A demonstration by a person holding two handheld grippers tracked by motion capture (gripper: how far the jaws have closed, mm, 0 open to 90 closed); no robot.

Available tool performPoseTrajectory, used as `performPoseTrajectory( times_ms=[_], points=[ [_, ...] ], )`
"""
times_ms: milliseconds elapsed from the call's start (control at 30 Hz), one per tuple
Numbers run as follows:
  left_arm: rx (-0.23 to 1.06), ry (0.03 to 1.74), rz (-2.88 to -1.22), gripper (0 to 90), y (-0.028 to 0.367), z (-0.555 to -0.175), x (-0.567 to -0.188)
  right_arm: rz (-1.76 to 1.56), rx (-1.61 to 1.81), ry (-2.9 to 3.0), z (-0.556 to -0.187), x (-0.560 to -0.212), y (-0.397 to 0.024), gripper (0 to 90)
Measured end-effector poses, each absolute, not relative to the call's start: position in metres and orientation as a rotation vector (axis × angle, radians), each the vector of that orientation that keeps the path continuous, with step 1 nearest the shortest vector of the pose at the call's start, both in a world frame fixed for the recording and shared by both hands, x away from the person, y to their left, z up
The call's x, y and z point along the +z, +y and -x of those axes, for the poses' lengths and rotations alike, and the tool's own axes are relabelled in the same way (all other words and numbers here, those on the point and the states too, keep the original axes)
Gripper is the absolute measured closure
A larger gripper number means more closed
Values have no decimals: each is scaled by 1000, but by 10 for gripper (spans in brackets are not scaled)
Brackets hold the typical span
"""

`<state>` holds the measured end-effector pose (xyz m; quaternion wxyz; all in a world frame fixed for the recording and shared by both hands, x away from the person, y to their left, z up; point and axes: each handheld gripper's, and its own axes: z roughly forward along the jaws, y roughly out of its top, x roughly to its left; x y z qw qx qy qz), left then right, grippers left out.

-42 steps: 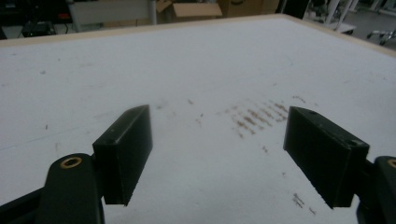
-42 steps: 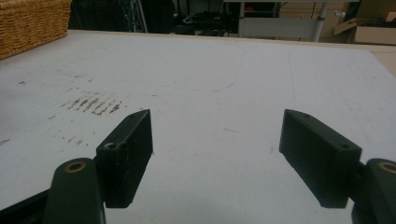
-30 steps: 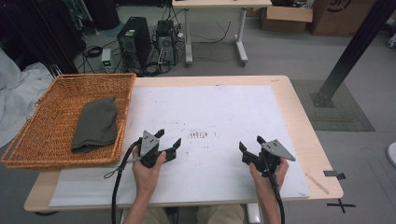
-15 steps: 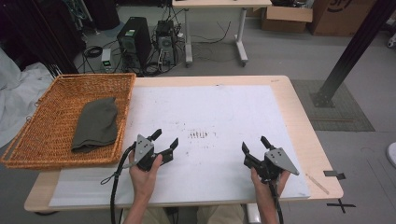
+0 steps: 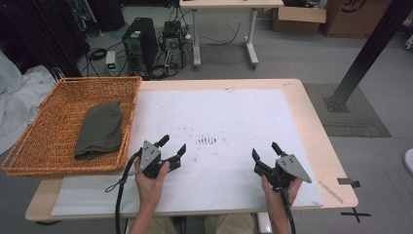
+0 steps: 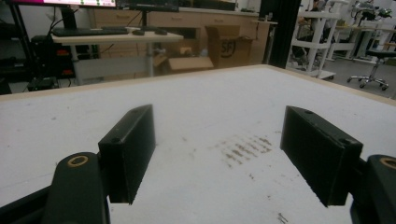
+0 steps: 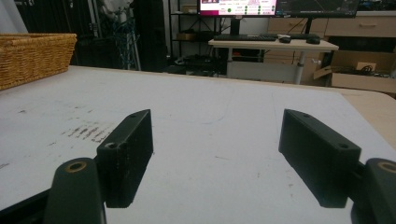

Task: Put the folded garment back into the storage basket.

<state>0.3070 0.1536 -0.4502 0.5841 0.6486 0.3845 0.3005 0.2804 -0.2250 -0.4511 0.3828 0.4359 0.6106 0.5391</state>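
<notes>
My left gripper (image 5: 173, 145) hovers low over the white mat (image 5: 219, 107), near its front left, held in a hand. Its jaws stand open with nothing between them, and the left gripper view (image 6: 217, 123) shows bare mat in the gap. My right gripper (image 5: 265, 150) sits at the front right of the mat, also open and empty, as its own view (image 7: 217, 123) shows. A patch of dark smudge marks (image 5: 208, 141) lies on the mat between the two grippers, a little farther away.
A wicker basket (image 5: 63, 83) stands at the table's left with a folded olive-green cloth (image 5: 100, 129) inside. Bare wooden table edge (image 5: 316, 141) runs along the right. Beyond the table are computer towers (image 5: 141, 41), a desk and a black post (image 5: 370, 48).
My right gripper has drawn back slightly toward the table's near edge. The left gripper has stayed about where it was. Both remain open and empty.
</notes>
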Motion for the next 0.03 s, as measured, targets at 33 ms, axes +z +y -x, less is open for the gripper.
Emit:
performPoseTrajectory(
  times_ms=[33],
  points=[
    [701, 897, -1514, 270, 154, -307, -450, -1113, 1374, 1558, -280, -451, -225, 266]
  ],
)
